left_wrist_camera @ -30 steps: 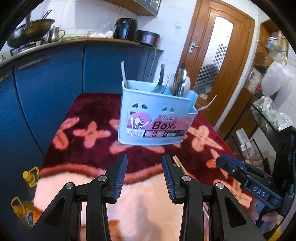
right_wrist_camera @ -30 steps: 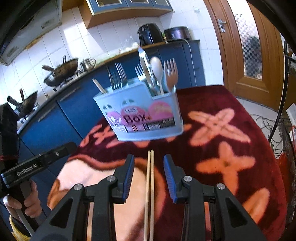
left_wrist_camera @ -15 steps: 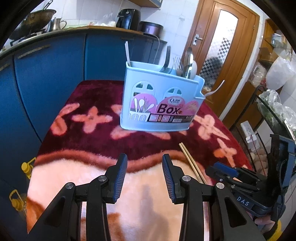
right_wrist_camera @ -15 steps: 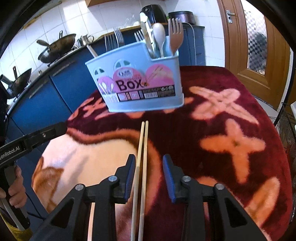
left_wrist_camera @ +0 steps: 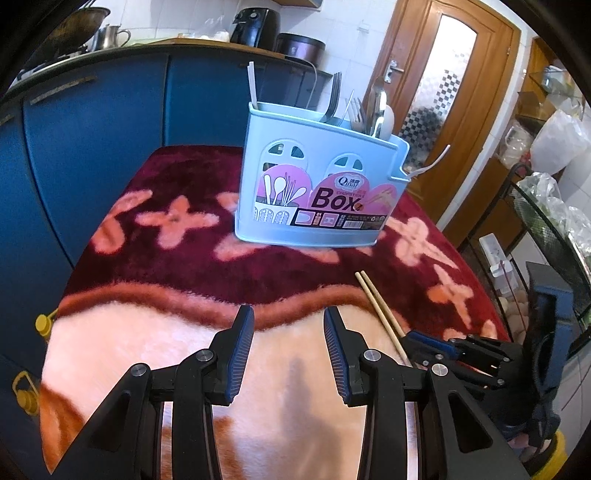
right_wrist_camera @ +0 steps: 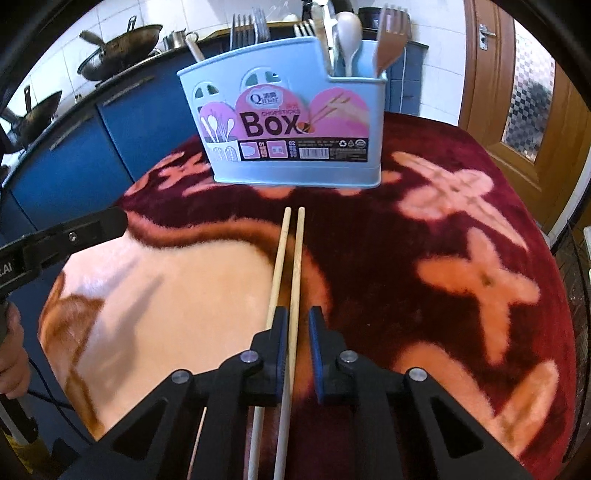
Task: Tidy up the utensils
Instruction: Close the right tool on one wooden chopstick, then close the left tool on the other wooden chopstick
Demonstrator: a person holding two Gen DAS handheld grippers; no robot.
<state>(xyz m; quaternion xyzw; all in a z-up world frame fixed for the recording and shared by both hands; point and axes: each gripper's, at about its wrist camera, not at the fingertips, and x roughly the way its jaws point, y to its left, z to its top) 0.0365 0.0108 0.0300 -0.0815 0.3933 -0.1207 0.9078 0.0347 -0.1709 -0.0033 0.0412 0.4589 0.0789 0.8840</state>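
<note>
Utensil box (right_wrist_camera: 291, 125) holds forks (right_wrist_camera: 245, 27), spoon (right_wrist_camera: 349, 33).

The light blue utensil holder (right_wrist_camera: 295, 122) far ahead of me reads "Box" in big dark letters, "CHOPSTICKS" small above it. At my left, my other tool (right_wrist_camera: 55, 240) shows ".AI".

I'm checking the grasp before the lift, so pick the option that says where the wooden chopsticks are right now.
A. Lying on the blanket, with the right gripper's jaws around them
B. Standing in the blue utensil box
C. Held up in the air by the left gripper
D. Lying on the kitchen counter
A: the chopsticks lie flat on the blanket and run back between the fingers of the right gripper, whose jaws have just been closing around them.
</note>
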